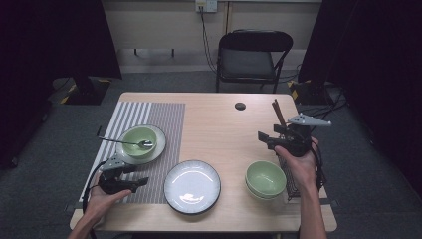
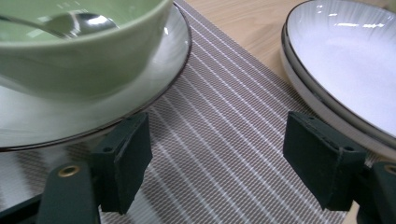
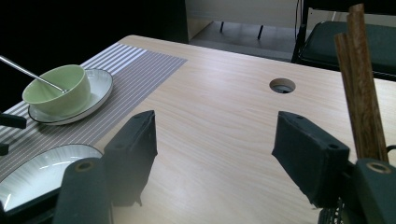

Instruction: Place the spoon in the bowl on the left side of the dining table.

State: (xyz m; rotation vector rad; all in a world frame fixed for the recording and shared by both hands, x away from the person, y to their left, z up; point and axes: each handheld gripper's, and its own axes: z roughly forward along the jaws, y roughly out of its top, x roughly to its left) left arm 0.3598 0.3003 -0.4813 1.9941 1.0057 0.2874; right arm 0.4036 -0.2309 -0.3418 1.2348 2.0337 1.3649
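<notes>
- Pale wood-grain counter (image 1: 219, 124) stands on grey carpet, with a black folding chair (image 1: 251, 55) behind it and dark curtains at both sides.
- From the high view: a striped woven placemat (image 1: 164, 117) covers the counter's left part. On it sits a white plate (image 1: 160, 147) carrying a smooth green bowl (image 1: 139, 141), with a metal spoon (image 1: 124, 142) resting inside the bowl.
- Same view: a round white dark-rimmed plate (image 1: 192, 186) lies at centre front, and stacked green bowls (image 1: 265, 179) sit to its right.
- Left gripper (image 1: 130, 177), held in the person's left hand (image 1: 99, 199), lies low at the placemat's near edge, just in front of the bowl's plate.
- Left gripper view: the matte black fingers (image 2: 126, 158) stand released and wide apart with nothing between them, over the ribbed weave; the glossy plate rim (image 2: 182, 56) is just ahead at left.
- Right gripper (image 1: 268, 138) hovers over bare wood beside a wire holder (image 1: 291, 181) with brown wooden chopsticks (image 1: 278, 113).
- Right gripper view: its fingers (image 3: 135, 149) are released, grasping nothing; the chopsticks' (image 3: 362, 93) rough grain and a round cable hole (image 3: 282, 86) show closely.
</notes>
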